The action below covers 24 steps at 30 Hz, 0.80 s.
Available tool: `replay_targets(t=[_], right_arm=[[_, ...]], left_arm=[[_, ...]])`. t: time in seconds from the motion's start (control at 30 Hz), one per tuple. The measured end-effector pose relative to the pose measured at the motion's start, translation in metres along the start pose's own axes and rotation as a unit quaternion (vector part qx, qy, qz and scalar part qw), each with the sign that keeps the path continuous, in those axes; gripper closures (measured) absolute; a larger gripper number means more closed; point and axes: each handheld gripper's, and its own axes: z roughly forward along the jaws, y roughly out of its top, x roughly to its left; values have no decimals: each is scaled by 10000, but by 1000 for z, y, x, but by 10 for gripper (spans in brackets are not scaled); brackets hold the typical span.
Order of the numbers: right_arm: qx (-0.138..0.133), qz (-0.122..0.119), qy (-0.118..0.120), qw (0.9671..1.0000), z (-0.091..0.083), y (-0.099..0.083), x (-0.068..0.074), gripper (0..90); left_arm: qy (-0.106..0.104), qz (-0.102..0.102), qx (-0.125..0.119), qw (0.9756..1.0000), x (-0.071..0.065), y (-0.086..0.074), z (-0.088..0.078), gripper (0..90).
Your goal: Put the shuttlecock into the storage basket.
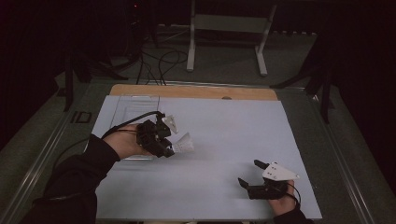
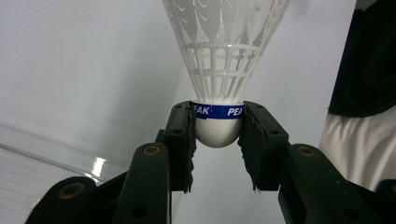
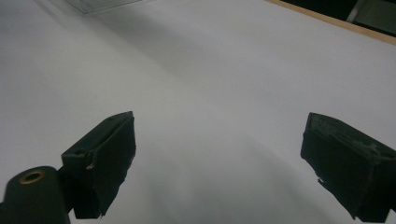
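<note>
The left gripper [image 2: 217, 135] has its black jaws clamped on the rounded cork of a white shuttlecock [image 2: 219, 70], skirt pointing away so the fragile mesh stays uncrushed. It hangs just beside the clear tray [image 1: 133, 105]. Well apart from that tray, the right gripper [image 3: 217, 163] rests wide open, empty.

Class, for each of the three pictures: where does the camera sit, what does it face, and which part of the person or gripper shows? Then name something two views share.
High view: above the table, looking forward and down; both forearms, left gripper, right gripper.
Left gripper view: on the left gripper, along jaws shut on a shuttlecock.
Right gripper view: on the right gripper, along open jaws at the table.
Shared: shuttlecock, high and left views.
</note>
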Motion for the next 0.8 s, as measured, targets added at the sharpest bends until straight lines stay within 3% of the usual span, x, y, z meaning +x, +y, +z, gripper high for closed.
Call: replay_targets(t=[0.07, 0.47, 0.8], right_arm=[[7, -5, 1, 10000, 0, 0, 0, 101], [26, 7, -5, 10000, 1, 0, 0, 101], [30, -3, -8, 10000, 0, 0, 1, 101]], left_arm=[[20, -100, -37, 9999, 2, -3, -2, 662], [137, -231, 17, 9996, 9, -19, -11, 662], [237, -368, -144, 9989, 11, -30, -25, 662]])
